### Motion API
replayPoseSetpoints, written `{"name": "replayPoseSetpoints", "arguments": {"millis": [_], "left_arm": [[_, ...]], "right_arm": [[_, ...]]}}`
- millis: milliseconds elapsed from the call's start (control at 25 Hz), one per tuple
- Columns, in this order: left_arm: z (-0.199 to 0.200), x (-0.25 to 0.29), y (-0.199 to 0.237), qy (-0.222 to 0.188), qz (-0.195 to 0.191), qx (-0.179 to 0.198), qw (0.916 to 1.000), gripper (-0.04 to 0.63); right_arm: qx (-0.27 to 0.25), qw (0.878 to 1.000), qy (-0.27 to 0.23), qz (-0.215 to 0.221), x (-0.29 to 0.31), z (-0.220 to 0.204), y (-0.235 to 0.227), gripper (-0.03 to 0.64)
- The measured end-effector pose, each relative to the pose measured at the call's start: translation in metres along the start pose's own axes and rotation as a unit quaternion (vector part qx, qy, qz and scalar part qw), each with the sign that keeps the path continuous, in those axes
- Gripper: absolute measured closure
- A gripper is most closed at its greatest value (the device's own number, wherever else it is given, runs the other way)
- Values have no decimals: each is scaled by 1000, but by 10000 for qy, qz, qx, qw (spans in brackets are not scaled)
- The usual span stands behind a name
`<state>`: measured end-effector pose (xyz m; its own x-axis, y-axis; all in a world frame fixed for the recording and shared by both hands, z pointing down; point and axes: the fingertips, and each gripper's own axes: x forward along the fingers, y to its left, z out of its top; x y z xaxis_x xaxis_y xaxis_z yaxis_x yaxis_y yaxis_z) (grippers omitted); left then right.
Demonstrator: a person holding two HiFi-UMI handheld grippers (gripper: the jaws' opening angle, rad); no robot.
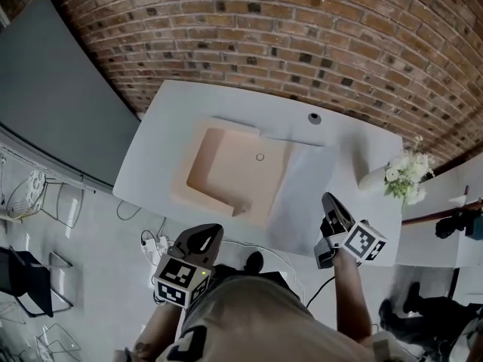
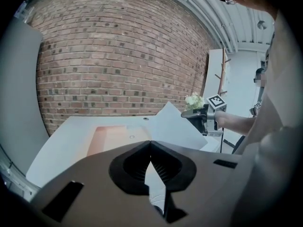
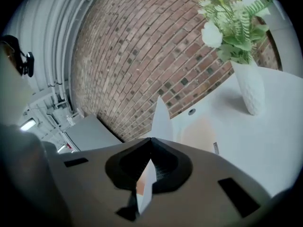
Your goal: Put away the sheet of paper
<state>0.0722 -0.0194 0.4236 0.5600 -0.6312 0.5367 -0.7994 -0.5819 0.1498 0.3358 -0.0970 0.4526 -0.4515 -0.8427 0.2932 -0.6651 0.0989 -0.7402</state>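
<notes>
Head view showed the left gripper (image 1: 211, 232) closed on nothing, off the near edge of the table (image 1: 166, 127). Beyond it lay the open peach folder (image 1: 226, 164). The sheet (image 1: 302, 187) rose just right of it, pinched in the right gripper (image 1: 328, 200). It would best go in flat, leading edge first. The table was white, with flowers (image 1: 404, 173) at right and a brick wall (image 1: 264, 36) behind.

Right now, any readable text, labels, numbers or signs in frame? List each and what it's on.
No readable text in any view.
Left tool and right tool: square marker patterns only, no letters or digits.
Sheet of paper: blank on the side shown.
Dark mark on the person's shirt: too blurred to read.
</notes>
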Motion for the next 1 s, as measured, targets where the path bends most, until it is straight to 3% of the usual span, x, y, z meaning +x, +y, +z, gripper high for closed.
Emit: {"name": "replayPoseSetpoints", "arguments": {"millis": [280, 520, 1000], "left_arm": [[-2, 1, 6, 6, 43, -21, 10000, 581], [2, 8, 13, -58, -210, 46, 9998, 581], [7, 23, 57, -87, -588, 19, 9982, 581]], "right_arm": [[-11, 9983, 160, -556, 3, -11, -45, 594], [-4, 9946, 165, -1021, 9, -12, -70, 594], [-273, 9853, 141, -1680, 18, 6, -77, 594]]}}
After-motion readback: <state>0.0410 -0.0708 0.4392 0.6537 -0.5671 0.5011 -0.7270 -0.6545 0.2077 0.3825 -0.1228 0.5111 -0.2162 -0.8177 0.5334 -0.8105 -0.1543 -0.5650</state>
